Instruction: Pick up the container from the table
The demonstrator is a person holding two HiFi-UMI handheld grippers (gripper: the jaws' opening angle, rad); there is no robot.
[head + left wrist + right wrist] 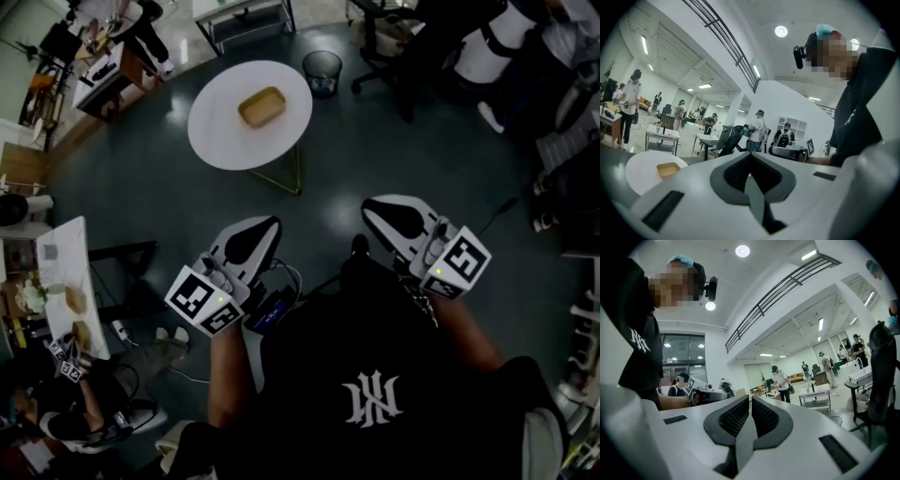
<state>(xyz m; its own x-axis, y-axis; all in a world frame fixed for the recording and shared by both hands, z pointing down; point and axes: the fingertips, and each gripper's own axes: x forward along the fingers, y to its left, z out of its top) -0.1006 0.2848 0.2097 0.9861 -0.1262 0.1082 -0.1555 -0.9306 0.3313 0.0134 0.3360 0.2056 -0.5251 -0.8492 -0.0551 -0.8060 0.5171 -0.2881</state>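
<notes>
A shallow tan container [262, 106] sits near the middle of a round white table [217, 134] some way ahead of me across the dark floor. In the left gripper view the container [668, 169] shows at the lower left on the table [639, 174]. My left gripper [271, 223] and right gripper [368, 205] are held close to my body, far short of the table and pointing roughly level. Both are shut with nothing between their jaws. The left gripper [751, 155] and the right gripper [750, 400] each show their ribbed pads pressed together.
A wire waste bin [322, 70] stands just right of the table, with an office chair [384, 47] beyond it. A long white table [62, 281] with dishes runs along the left. Seated and standing people are at desks around the room.
</notes>
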